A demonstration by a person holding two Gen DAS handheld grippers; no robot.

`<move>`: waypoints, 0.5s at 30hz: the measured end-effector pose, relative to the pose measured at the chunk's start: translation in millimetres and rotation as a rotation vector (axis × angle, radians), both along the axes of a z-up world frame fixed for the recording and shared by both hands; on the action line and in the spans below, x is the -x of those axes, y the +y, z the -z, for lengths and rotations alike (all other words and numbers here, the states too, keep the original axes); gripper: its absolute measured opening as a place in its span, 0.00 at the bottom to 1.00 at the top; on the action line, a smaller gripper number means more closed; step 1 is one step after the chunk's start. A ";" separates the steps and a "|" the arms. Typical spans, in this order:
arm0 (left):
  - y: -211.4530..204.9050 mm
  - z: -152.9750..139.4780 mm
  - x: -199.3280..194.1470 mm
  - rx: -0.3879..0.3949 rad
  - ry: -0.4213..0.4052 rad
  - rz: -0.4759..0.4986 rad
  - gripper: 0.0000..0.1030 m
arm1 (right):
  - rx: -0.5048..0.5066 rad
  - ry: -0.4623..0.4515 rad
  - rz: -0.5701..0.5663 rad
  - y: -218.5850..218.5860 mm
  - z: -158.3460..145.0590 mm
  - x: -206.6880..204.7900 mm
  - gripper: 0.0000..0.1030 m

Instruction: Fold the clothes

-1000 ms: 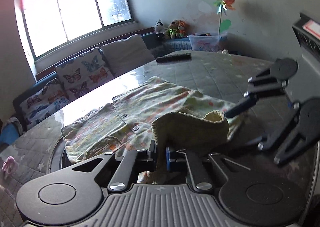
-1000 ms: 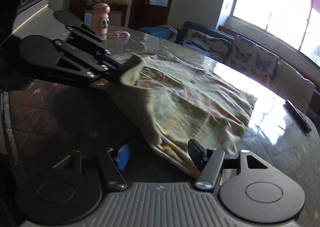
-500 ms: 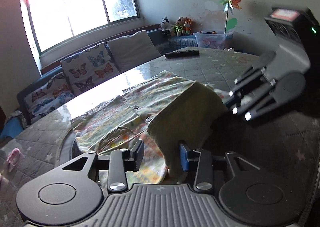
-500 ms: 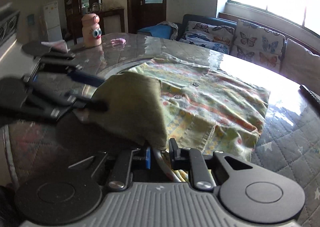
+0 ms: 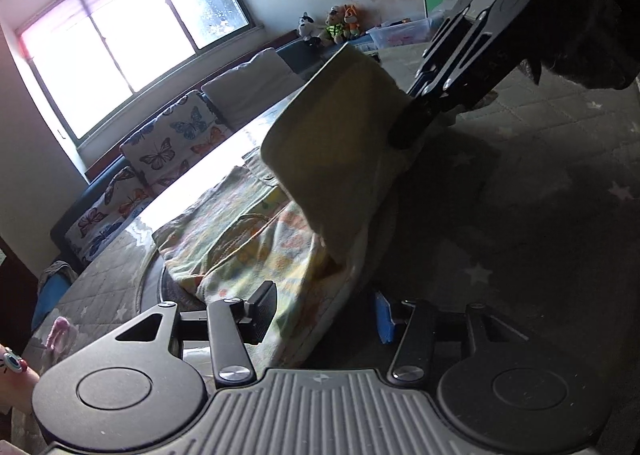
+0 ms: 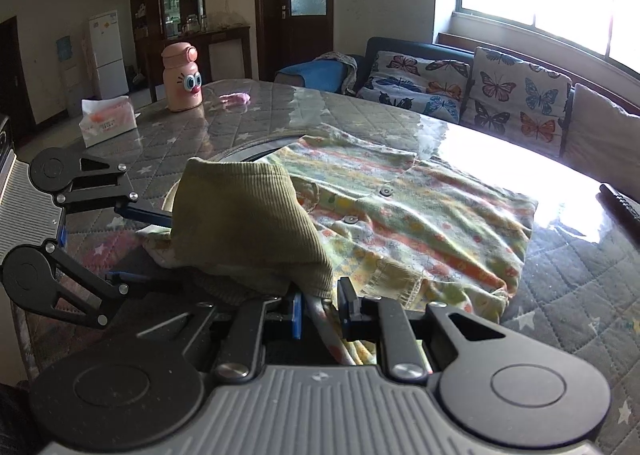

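On the left of the right wrist view, the left gripper stands with its fingers spread wide, one finger above and one below the near edge of the patterned shirt, gripping nothing; its own camera shows the same gap, the cloth running loose between the parted fingers of the left gripper. Further right, the right gripper is pinched on the ribbed olive cuff of the shirt's sleeve, lifted and carried over the body of the garment. The shirt lies spread on the glass-topped table, button front up, in pale yellow, green and orange stripes with small prints, creased toward the hem. A remote control lies at the far right edge.
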State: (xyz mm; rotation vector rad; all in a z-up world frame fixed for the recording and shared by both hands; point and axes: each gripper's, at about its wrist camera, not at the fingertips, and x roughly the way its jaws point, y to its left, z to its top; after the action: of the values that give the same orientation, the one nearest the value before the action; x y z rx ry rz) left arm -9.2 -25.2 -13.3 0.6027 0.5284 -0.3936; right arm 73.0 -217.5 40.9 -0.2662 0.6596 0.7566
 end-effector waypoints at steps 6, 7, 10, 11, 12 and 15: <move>17.8 -3.1 -12.8 0.021 0.001 -0.068 0.10 | 0.054 -0.016 -0.020 -1.8 9.8 7.3 0.22; 20.2 -5.9 -13.2 0.034 -0.001 -0.077 0.09 | 0.066 -0.021 -0.027 -1.9 11.8 9.8 0.24; 23.3 -13.0 -12.8 0.057 -0.012 -0.087 0.08 | 0.112 -0.043 -0.048 -1.2 20.0 17.0 0.27; 23.5 -14.4 -13.3 0.062 -0.010 -0.091 0.08 | 0.127 -0.047 -0.054 -1.2 23.2 19.1 0.28; 24.0 -15.4 -13.8 0.066 -0.007 -0.095 0.08 | 0.138 -0.051 -0.062 -1.2 25.9 20.9 0.28; 25.2 -16.8 -15.0 0.082 0.001 -0.108 0.08 | 0.153 -0.083 -0.079 -1.9 29.5 27.0 0.28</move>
State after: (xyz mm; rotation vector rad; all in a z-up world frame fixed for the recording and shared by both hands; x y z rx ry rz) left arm 5.8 0.0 3.5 0.4929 0.5409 -0.3119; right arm 46.0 -219.4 11.4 -0.4631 0.6320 0.7676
